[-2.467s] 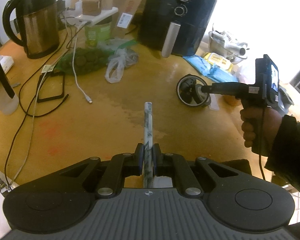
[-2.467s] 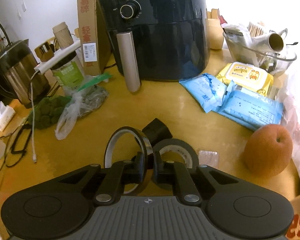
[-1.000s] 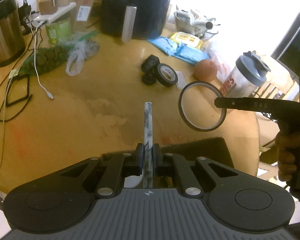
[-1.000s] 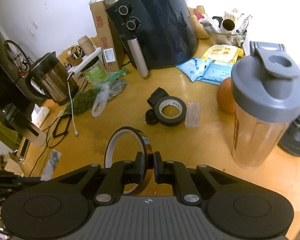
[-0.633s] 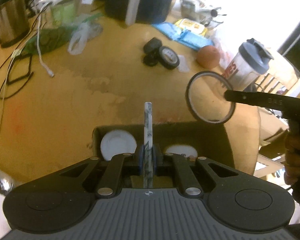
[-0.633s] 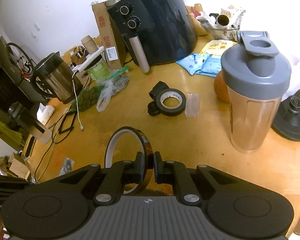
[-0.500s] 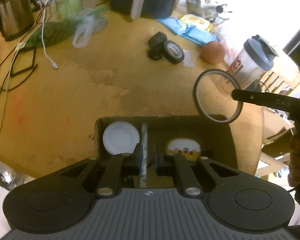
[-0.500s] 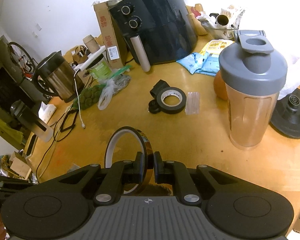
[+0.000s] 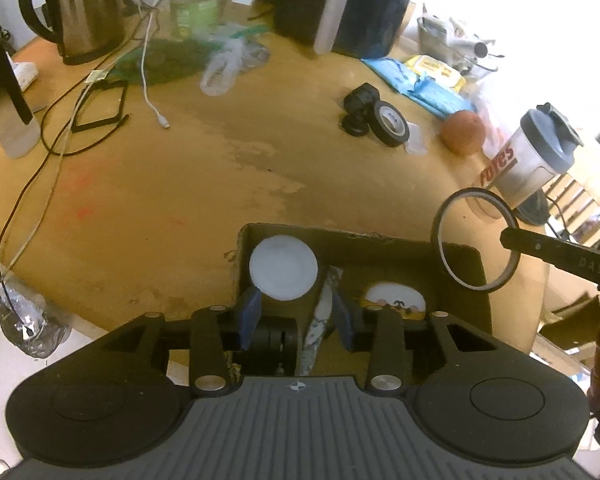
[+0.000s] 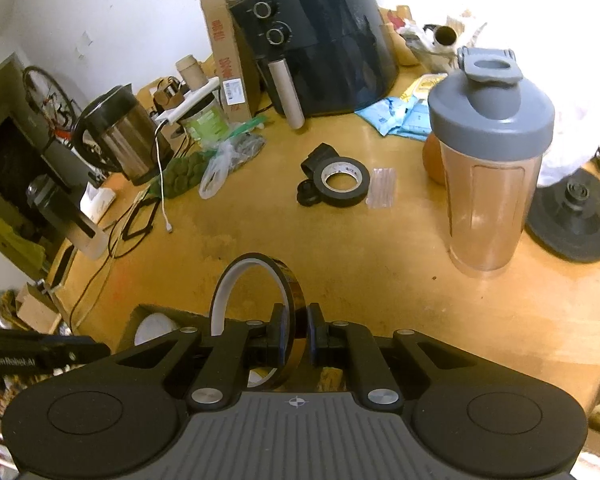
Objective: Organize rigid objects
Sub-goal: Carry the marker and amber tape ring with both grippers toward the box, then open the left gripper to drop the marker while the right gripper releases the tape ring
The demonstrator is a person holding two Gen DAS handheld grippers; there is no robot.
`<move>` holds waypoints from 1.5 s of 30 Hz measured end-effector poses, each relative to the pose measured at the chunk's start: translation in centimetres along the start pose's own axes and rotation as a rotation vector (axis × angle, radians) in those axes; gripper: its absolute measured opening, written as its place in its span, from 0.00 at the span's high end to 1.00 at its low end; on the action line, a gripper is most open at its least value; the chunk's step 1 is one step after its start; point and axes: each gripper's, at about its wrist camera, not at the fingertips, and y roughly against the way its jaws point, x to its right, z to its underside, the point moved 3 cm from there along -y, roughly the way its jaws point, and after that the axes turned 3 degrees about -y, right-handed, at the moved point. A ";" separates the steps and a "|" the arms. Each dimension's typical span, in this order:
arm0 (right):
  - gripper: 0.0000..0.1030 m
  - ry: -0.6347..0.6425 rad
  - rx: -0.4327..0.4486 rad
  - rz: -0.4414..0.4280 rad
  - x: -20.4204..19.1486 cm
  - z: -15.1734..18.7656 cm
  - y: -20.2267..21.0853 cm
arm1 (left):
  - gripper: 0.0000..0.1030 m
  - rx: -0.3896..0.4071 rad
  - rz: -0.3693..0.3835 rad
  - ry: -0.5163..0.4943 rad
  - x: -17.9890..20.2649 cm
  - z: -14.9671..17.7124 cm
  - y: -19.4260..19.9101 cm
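Left gripper [image 9: 296, 316] opening, blue-padded fingers [image 9: 249, 312] spread apart over an open cardboard box [image 9: 466, 280]. Between them a thin marbled strip [image 9: 320, 320], tilted, leaning close to the right-hand pad; contact with that pad impossible to tell, clear of the other. Below the fingers, inside the box: a white round lid [image 9: 283, 268] at the far left corner, a yellow-and-white cartoon-faced item [image 9: 394, 300] to its right.

Right gripper [image 10: 297, 334] closed tight on the rim of a thin brown tape ring [image 10: 256, 300], held upright on edge. Seen from the left wrist, the same ring hanging above the box's right end.

Farther out on the wooden counter [image 10: 260, 236]: a black tape roll [image 10: 342, 182] touching a small black part [image 10: 320, 158], a clear packet just beside it, a shaker bottle [image 10: 490, 160] with a grey lid, an orange fruit [image 9: 462, 132] behind it. Along the back, a black air fryer [image 10: 316, 40], a steel kettle [image 10: 114, 132], cables and plastic bags.
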 end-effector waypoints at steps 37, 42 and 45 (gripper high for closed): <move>0.00 0.212 -0.220 0.066 -2.8 2.1 -2.8 | 0.62 0.021 -0.057 0.019 0.6 0.8 1.1; 0.00 0.228 -0.259 0.096 -2.8 2.6 -3.0 | 0.60 -0.043 -0.093 -0.034 1.4 0.8 -0.2; 0.00 0.229 -0.274 0.107 -2.8 2.9 -3.2 | 0.49 -0.087 -0.104 -0.061 1.7 1.0 -1.1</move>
